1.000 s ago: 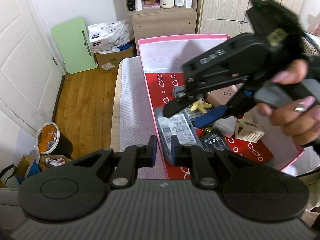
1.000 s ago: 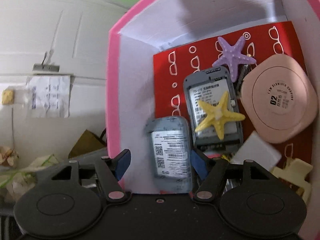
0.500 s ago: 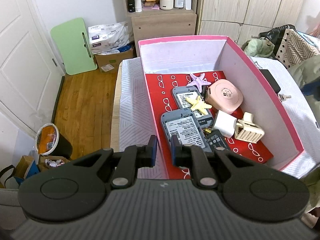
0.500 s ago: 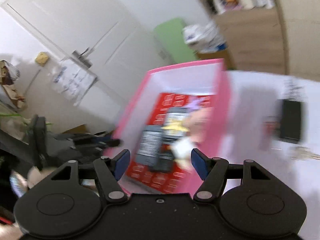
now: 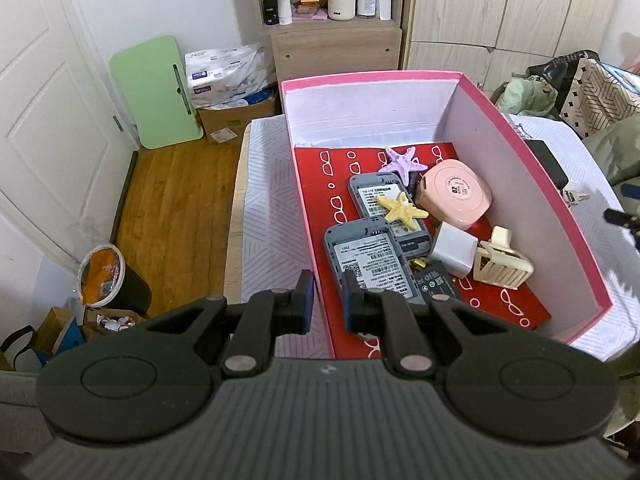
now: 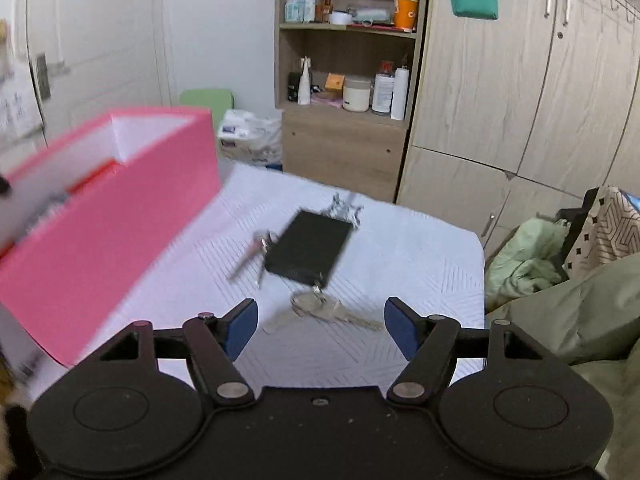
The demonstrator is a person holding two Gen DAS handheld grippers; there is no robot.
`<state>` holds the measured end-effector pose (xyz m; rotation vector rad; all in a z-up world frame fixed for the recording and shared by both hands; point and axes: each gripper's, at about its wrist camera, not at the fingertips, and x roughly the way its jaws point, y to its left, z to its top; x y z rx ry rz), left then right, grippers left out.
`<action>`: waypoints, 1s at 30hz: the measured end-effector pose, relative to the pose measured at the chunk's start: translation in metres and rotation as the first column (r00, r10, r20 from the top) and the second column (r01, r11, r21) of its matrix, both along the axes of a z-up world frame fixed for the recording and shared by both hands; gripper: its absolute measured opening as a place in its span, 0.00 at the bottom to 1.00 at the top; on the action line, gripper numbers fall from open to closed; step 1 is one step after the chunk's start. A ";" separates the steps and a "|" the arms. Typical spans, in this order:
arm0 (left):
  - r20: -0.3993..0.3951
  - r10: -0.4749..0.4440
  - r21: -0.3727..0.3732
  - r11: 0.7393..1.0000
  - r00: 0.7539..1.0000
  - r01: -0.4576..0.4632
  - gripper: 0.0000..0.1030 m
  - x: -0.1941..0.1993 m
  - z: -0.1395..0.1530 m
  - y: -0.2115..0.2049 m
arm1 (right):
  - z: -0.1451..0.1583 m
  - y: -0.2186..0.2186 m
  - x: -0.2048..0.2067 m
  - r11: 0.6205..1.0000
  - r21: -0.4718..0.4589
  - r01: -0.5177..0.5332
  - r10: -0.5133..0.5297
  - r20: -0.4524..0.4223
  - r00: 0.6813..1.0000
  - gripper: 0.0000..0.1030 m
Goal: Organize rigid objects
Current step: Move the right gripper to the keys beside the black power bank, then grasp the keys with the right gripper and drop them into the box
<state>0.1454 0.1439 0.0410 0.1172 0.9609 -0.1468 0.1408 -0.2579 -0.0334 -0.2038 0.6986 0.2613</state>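
Right tool swings away from the pink box toward the leftovers on the tabletop

A second ago the right tool (image 6: 318, 330) hung over the pink box (image 5: 532, 160) and its grey devices; now, spread and empty, it faces a black case (image 6: 308, 248) and keys (image 6: 324, 308) beside the box, likely the next pick. The left tool (image 5: 324, 300) stays nearly pressed together, empty, over the box's near wall

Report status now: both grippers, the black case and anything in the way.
Left gripper shut on pink box wall. Right gripper open, empty. Black case on table with keys. Nothing blocks.
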 end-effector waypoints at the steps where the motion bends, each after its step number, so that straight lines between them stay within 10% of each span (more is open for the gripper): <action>1: 0.000 0.001 0.003 1.000 1.000 -0.001 0.12 0.000 0.000 0.000 | -0.005 -0.001 0.002 1.000 0.002 -0.014 0.014 0.009 1.000 0.73; 9: -0.008 0.002 0.018 1.000 1.000 -0.002 0.12 0.001 0.000 -0.004 | -0.025 -0.002 0.031 0.997 0.077 -0.029 0.025 0.052 0.998 0.55; 14: -0.009 0.002 0.015 1.000 1.000 -0.002 0.12 0.002 0.000 -0.004 | -0.044 0.013 0.038 0.996 -0.065 -0.068 0.069 0.004 0.998 0.56; 18: -0.005 0.002 0.014 1.000 1.000 -0.002 0.12 0.002 -0.001 -0.003 | -0.035 0.000 0.043 0.996 0.090 -0.019 0.022 -0.037 0.999 0.05; 30: -0.002 0.007 0.011 1.000 1.000 -0.007 0.12 0.000 -0.001 -0.002 | -0.010 -0.019 0.034 0.953 0.303 0.026 -0.022 -0.015 1.000 0.05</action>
